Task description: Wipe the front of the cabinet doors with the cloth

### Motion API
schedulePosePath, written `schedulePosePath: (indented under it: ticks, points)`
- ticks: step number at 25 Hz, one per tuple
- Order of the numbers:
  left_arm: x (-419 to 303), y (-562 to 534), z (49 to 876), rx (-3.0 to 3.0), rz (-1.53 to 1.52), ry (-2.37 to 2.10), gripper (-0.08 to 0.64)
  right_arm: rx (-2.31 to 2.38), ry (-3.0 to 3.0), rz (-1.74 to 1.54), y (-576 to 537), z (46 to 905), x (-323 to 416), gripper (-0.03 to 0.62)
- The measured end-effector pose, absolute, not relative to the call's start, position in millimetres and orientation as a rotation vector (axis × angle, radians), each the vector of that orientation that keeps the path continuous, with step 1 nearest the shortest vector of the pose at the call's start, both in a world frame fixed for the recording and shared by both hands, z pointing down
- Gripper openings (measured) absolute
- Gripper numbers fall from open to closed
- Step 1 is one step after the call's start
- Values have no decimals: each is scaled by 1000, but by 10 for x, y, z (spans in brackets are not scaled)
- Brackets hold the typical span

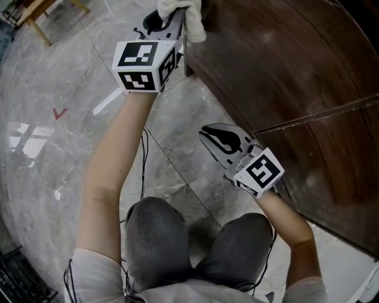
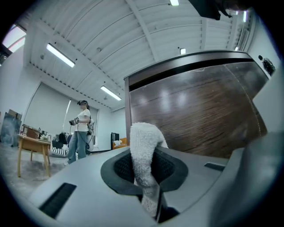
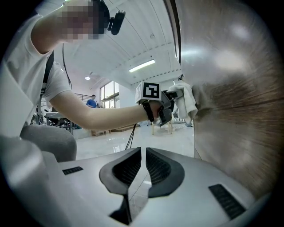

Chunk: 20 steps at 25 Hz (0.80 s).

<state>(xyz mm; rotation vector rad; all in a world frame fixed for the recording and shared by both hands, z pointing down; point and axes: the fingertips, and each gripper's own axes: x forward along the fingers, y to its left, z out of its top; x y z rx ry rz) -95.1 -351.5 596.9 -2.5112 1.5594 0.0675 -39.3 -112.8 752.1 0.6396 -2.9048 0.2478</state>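
Observation:
A white cloth [image 1: 186, 15] is pinched in my left gripper [image 1: 169, 15], which is shut on it and held up at the left edge of the dark wooden cabinet door [image 1: 284, 71]. In the left gripper view the cloth [image 2: 144, 150] stands up between the jaws, with the door [image 2: 195, 115] just behind it. My right gripper [image 1: 213, 137] hangs lower, close beside the cabinet front, jaws together and holding nothing. The right gripper view looks along the door [image 3: 235, 102] to the cloth [image 3: 186, 99], which touches the wood.
A pale line [image 1: 320, 115] crosses the cabinet front near my right hand. The floor is glossy grey marble with a red mark [image 1: 59, 112]. A wooden table [image 1: 35, 15] stands far left. A cable [image 1: 142, 160] hangs by my knees. Another person [image 2: 81, 128] stands far off.

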Motion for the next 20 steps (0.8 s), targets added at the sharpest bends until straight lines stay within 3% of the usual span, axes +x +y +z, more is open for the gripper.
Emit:
schedulePosePath:
  ticks: [20]
  points:
    - [-260,-2856,5848,-2543,14,1359,58,622,-2926,209,-944,7479,-227,55]
